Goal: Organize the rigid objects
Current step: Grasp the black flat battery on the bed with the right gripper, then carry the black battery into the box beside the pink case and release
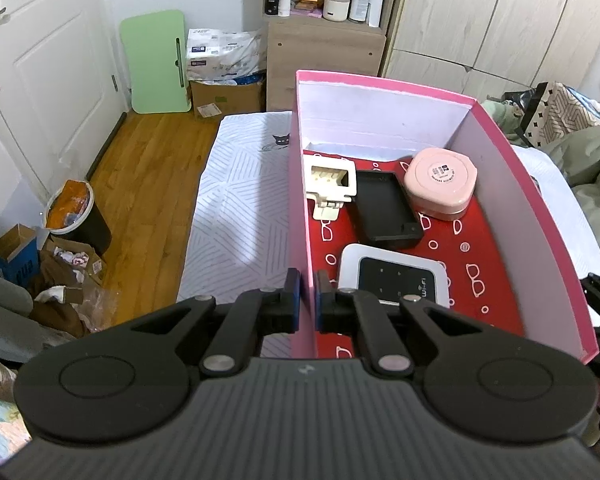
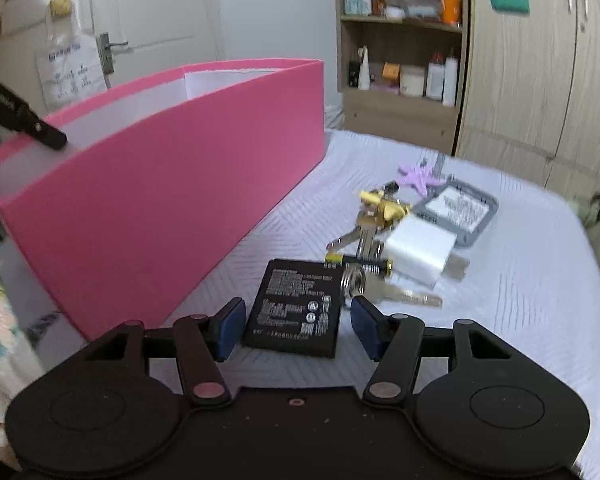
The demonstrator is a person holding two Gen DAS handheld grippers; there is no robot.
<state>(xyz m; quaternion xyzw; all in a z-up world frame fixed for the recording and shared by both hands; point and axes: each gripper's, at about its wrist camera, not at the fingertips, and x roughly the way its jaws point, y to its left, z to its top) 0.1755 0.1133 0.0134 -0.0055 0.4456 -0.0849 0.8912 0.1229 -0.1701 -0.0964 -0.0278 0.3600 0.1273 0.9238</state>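
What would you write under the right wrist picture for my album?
Open right gripper hovering around a flat black battery on the white bedspread, beside the pink box.

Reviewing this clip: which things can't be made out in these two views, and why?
- Left wrist view: near end of the white Wi-Fi device, hidden by the left tool.
- Right wrist view: pink box contents, hidden by its wall.
- Right wrist view: print on the black battery and grey tag, blurred.
- Right wrist view: keys, partly overlapped.
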